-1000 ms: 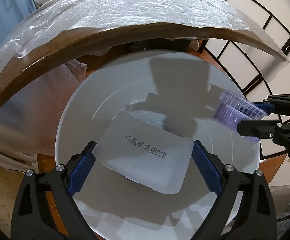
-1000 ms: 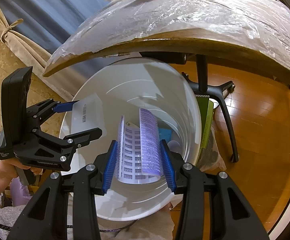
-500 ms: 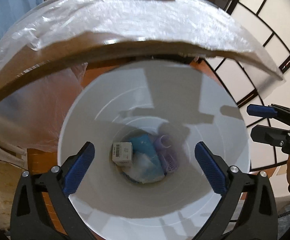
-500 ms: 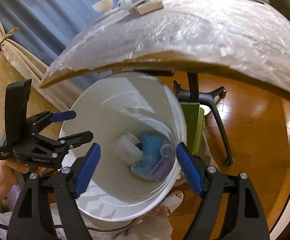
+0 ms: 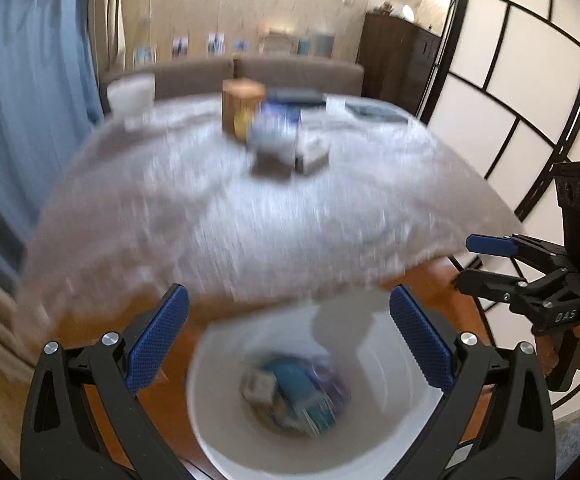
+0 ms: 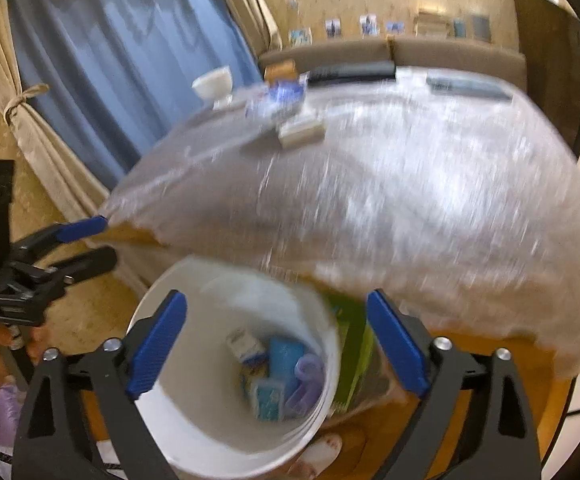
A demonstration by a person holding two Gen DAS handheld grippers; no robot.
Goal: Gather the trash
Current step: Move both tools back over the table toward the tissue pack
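Note:
Below both grippers, a white bin [image 5: 210, 432] [image 6: 194, 420] stands under the edge of the table. At its bottom lie pieces of trash [image 5: 290, 392] [image 6: 278, 376]: a blue packet, a small box and a purple tray. My left gripper [image 5: 288, 296] [image 6: 106, 240] is open and empty above the bin. To its right, the jaws of my right gripper [image 6: 276, 300] [image 5: 468, 262] are opening with nothing between them. On the film-covered table [image 5: 250, 208] [image 6: 410, 200], a blue-and-white bag [image 5: 274, 128] [image 6: 278, 100] and a small pale box [image 5: 312, 152] [image 6: 302, 130] lie far back. Both views are blurred.
A wooden box [image 5: 240, 100], a white cup [image 5: 130, 96] [image 6: 214, 82] and two dark flat devices [image 6: 350, 68] sit at the table's far side. A green object [image 6: 354, 352] leans beside the bin. Blue curtains [image 6: 110, 60] hang left, a panelled screen [image 5: 510, 100] stands right.
The left gripper let go of a white lid and the right let go of a purple tray; both now lie in the bin. Both grippers opened and rose above the table's edge.

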